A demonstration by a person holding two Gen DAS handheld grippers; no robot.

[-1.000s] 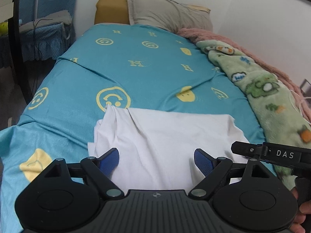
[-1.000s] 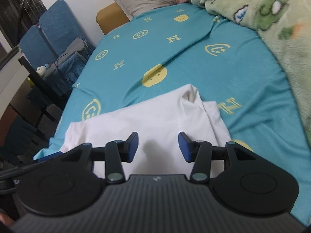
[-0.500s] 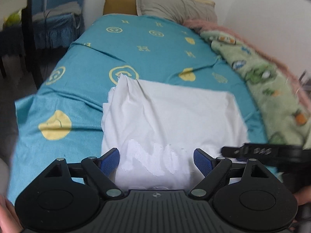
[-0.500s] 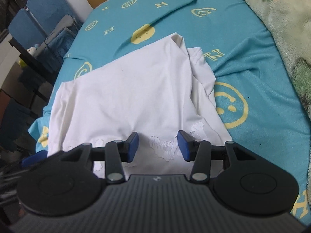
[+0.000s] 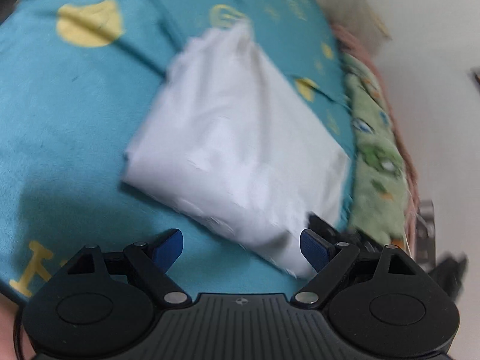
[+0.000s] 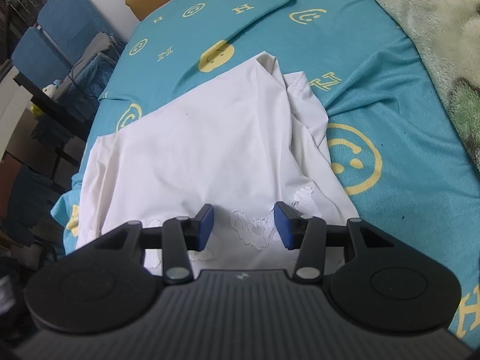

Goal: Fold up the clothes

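Observation:
A white T-shirt (image 5: 234, 150) lies partly folded on the teal bed sheet (image 5: 60, 120), with a raised print near its near edge (image 6: 255, 231). It also shows in the right wrist view (image 6: 210, 144), where a sleeve bunches at its right side. My left gripper (image 5: 241, 247) is open and empty, above the sheet beside the shirt's near corner. My right gripper (image 6: 244, 225) is open and empty, hovering over the shirt's near edge. The left view is blurred by motion.
A green fleece blanket (image 5: 378, 156) runs along the bed's right side, also in the right wrist view (image 6: 435, 45). Blue chairs (image 6: 60, 30) and a dark table stand left of the bed. A pillow lies at the head.
The left gripper has swung left and tilted down, so the shirt now sits diagonally ahead. The right gripper has shifted slightly. Both stay open.

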